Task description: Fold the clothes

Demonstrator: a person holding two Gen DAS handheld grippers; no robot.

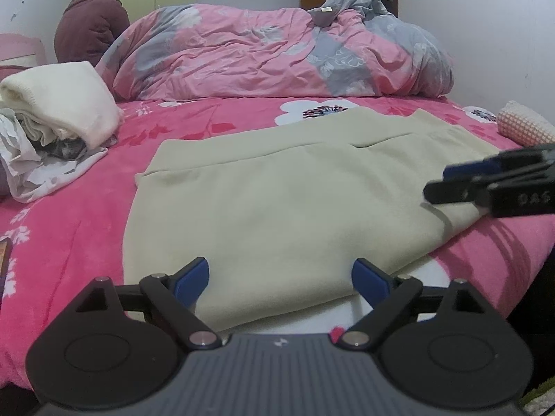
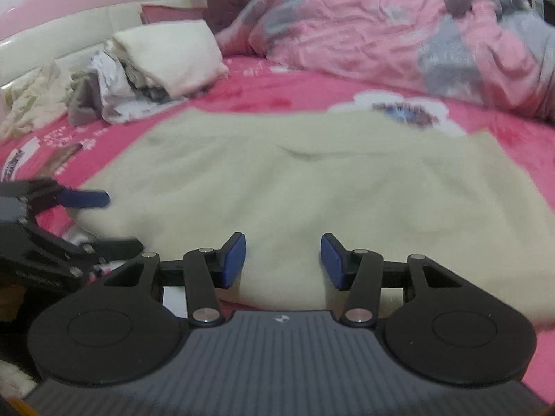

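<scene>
Fingers of the left gripper spread wide, the right gripper half open, both empty. Cream garment lies flat just ahead of both on the bed. Only the left view shows a seated person.

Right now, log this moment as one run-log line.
stage: fold in progress | cream garment: flat on pink bed sheet | left tongs: open, empty | right tongs: open, empty

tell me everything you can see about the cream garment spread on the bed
The cream garment is a soft, fleecy-looking cloth, pale beige, lying flat on the pink floral bed sheet. It looks already folded: a long layered edge runs across its far part, with a short crease near it. Its near edge lies at the bed's front. The left gripper stands open over that near edge, the right gripper likewise, neither pinching it. A pile of other clothes sits apart, by its far left corner.
</scene>
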